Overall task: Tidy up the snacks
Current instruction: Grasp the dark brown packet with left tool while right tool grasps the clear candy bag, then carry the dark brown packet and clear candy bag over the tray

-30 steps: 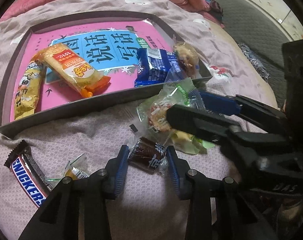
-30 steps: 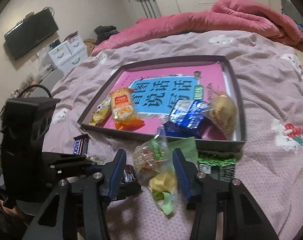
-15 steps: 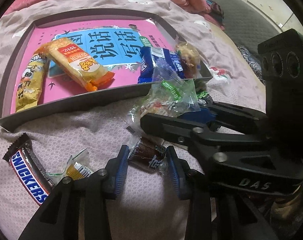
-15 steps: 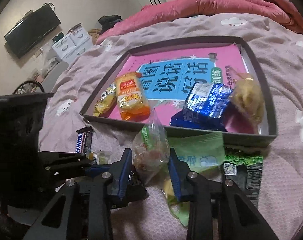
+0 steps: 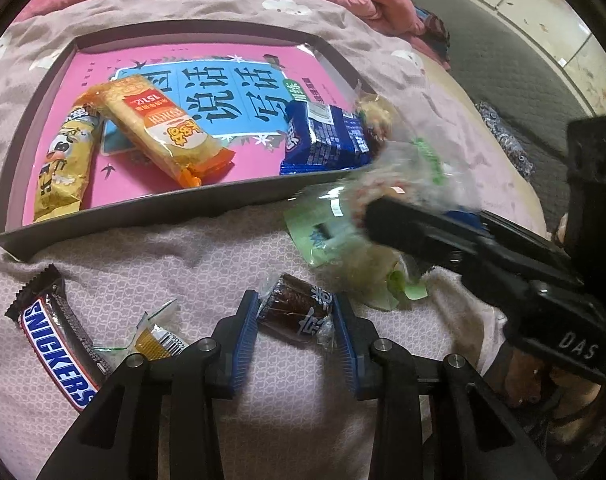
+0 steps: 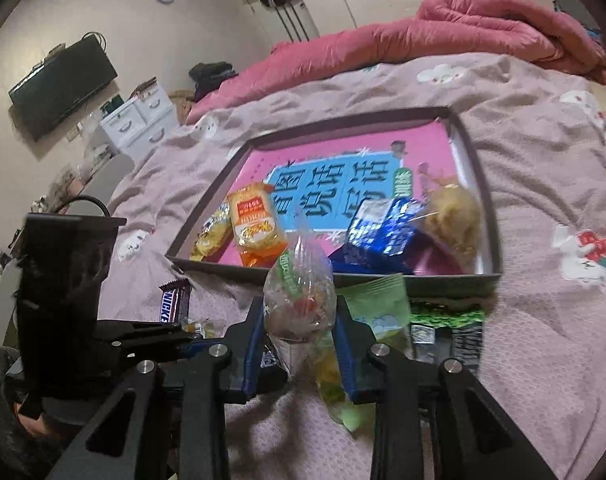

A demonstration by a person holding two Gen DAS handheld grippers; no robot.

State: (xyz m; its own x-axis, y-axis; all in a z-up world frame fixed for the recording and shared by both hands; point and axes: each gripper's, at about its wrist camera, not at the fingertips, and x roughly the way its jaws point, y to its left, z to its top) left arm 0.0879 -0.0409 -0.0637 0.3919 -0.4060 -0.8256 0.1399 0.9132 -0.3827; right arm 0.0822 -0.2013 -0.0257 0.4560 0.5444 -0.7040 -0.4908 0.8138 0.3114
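Observation:
My left gripper is shut on a small dark brown wrapped candy, low over the bedspread in front of the grey tray. My right gripper is shut on a clear snack bag with a green label and holds it up near the tray's front edge; the bag also shows blurred in the left wrist view. The tray holds an orange snack pack, a yellow bar, a blue packet and a clear-wrapped pastry.
A Snickers bar and a small yellow-green candy lie on the bedspread at the left. A light green packet and a dark green packet lie before the tray. A pink quilt lies behind.
My right gripper has closed on the clear bag and lifted it off the bedspread toward the tray. My left gripper stays shut on the brown candy.

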